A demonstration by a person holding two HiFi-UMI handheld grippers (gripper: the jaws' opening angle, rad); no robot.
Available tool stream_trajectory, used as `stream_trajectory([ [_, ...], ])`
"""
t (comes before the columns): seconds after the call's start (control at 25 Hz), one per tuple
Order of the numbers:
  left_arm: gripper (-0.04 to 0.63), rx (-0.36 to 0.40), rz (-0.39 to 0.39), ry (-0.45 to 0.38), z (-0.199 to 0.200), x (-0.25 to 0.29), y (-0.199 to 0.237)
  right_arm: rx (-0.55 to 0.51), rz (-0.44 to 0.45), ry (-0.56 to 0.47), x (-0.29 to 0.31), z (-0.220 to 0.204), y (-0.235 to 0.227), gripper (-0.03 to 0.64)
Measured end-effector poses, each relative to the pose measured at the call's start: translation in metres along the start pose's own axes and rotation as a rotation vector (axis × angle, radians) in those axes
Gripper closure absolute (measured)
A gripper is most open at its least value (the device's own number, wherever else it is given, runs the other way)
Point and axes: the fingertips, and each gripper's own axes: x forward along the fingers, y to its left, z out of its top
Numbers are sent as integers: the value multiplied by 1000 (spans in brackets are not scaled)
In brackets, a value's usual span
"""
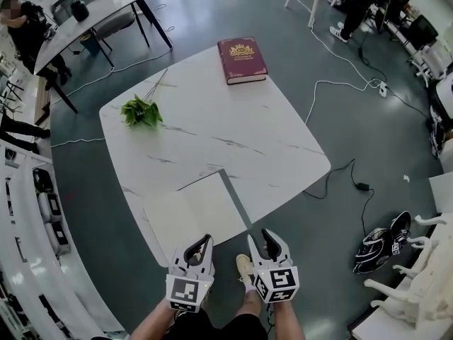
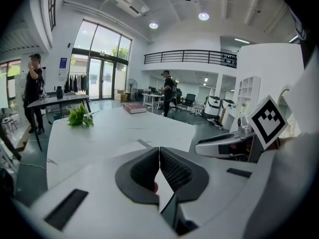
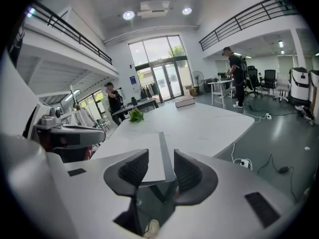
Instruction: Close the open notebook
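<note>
While both forearms reach in from the bottom edge of the head view, the left gripper (image 1: 202,245) and right gripper (image 1: 269,238) sit side by side, each angled forward and down toward the near corner of the table (image 1: 233,133). Each carries a white cube with black square markers at its back.

Seen in its own view, the left gripper (image 2: 159,151) has its dark ribbed jaws together, tips touching, with nothing between them. In the right gripper view, the right gripper (image 3: 160,158) has its jaws apart; the near edge of the notebook (image 3: 147,151) shows through the gap, but the pads do not press on it.

The notebook (image 1: 195,214) lies open and flat at the lower middle of the head view, just above the two grippers, on the table's near corner. Its pages are pale and blank, and a grey strip runs down its right side.

The table is white with thin grey veins, like marble, and has rounded corners. A thick red book (image 1: 241,59) with gold ornament lies shut at the upper middle, and a leafy green sprig (image 1: 141,112) lies at the table's left.
</note>
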Motion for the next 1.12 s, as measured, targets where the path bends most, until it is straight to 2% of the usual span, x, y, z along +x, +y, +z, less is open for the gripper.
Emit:
stream_trajectory([
  [0.24,571,-20,-2,24,-15,10,7,51,23,66,27,-25,-2,319],
  [0.44,571,-37,8,45,-28,15,13,69,36,139,47,-47,-3,271],
  [0.6,571,-50,22,34,-36,21,21,89,43,181,60,-62,-4,268],
  [0.92,571,-61,31,76,-48,24,30,129,39,220,72,-75,-7,270],
  [1.12,571,-65,33,76,-47,23,31,152,50,240,72,-76,-4,325],
])
